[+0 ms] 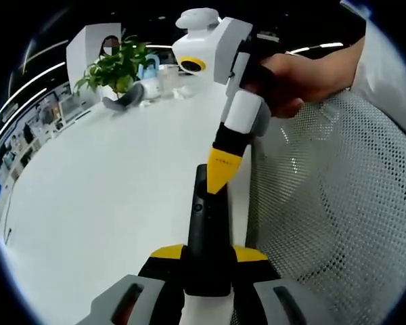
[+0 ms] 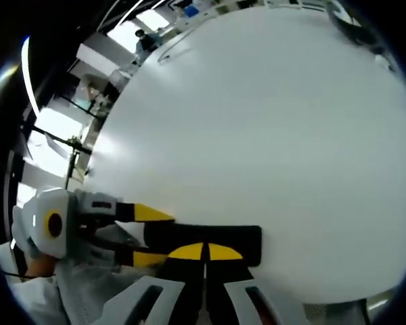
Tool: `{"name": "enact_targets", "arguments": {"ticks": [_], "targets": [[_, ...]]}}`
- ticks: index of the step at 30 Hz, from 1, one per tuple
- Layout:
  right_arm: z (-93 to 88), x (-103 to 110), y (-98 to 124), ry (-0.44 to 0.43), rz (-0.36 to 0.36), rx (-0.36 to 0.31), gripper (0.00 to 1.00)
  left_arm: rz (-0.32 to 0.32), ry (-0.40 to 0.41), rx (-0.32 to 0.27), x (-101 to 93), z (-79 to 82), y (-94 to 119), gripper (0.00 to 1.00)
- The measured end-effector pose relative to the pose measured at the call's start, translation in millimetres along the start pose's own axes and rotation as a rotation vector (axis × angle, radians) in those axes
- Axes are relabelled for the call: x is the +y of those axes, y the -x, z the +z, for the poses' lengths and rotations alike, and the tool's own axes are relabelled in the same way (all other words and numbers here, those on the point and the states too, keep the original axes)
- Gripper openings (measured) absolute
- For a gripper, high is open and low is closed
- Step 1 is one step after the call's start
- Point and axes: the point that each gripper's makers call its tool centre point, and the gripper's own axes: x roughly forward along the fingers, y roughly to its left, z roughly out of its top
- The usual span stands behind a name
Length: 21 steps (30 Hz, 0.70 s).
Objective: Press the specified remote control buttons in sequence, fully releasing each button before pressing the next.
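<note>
A slim black remote control [image 1: 204,223] is held over the white table's edge, pointing away from me in the left gripper view. My left gripper [image 1: 208,254] is shut on its near end, yellow tips on either side. My right gripper [image 1: 223,170], held by a hand [image 1: 291,81], comes down from the upper right with its yellow tips shut together, touching the remote's upper face near the far end. In the right gripper view the remote [image 2: 240,238] lies sideways, my right gripper [image 2: 204,252] sits shut on top of it, and the left gripper [image 2: 147,235] clasps it from the left.
The white table [image 1: 108,183] stretches away to the left. At its far end stand a green potted plant [image 1: 118,64] and small items. A grey mesh chair [image 1: 338,203] sits close on the right. A white sleeve [image 1: 386,61] shows at the top right.
</note>
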Motion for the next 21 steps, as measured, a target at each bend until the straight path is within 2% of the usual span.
{"name": "enact_targets", "arguments": {"ticks": [9,13,15,21], "targets": [[4.2,-4.4,1.2,-0.018,-0.019,-0.031,0.0,0.013,0.013,0.026,3.9,-2.7,1.1,0.25],[4.3,-3.6,2.6,0.005,-0.021,-0.023,0.0,0.013,0.013,0.027,3.5,-3.3,1.4,0.25],[6.2,-6.9,5.2,0.061,-0.061,-0.024,0.0,0.012,0.008,0.026,3.4,-3.3,1.3,0.25],[10.2,-6.5,7.7,0.041,-0.051,-0.05,0.0,0.008,-0.001,0.025,2.6,-2.8,1.2,0.24]]}}
